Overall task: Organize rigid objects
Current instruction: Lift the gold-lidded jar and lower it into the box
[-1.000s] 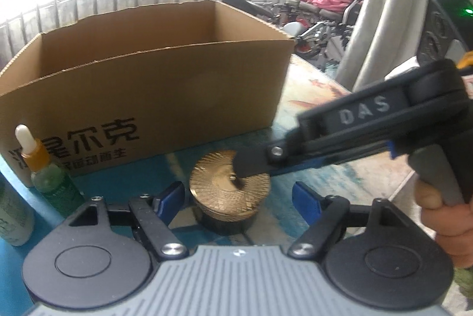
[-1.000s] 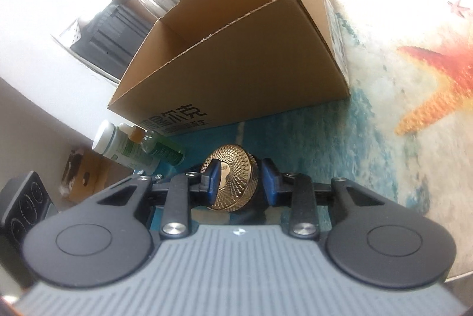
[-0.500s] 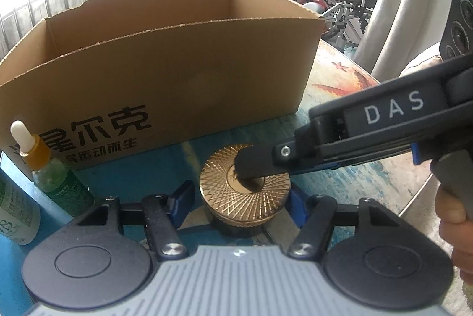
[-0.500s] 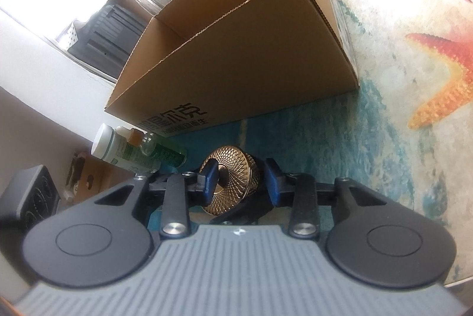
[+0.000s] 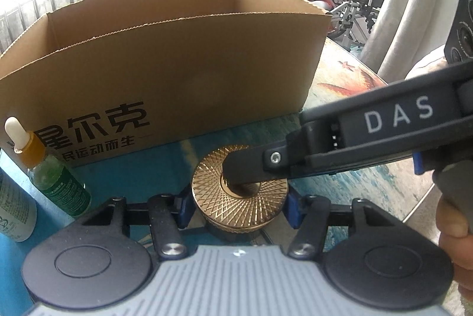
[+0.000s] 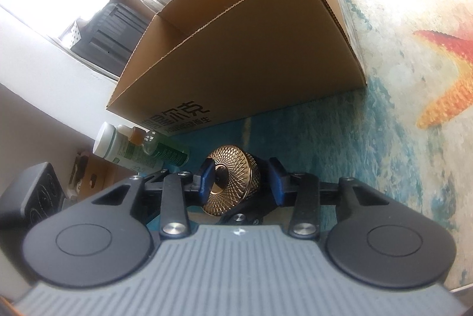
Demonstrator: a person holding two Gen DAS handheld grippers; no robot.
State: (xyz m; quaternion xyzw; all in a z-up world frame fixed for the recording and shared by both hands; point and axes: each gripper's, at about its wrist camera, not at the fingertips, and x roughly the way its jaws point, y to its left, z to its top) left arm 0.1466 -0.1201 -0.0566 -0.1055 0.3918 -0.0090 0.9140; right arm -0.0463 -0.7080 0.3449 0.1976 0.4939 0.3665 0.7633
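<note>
Left wrist view: a round jar [image 5: 239,197] with a gold, cross-hatched metallic lid is seen standing on the glossy sea-print bench [image 5: 369,177], before a corrugated cardboard box [image 5: 165,73]. The left gripper [image 5: 239,208] is closing, its blue pads flanking the jar's dark body. The right gripper [image 6: 242,178] is opening, the lid between its jaws. A ribbed green dropper bottle [image 5: 56,174] stands leftward.
</note>
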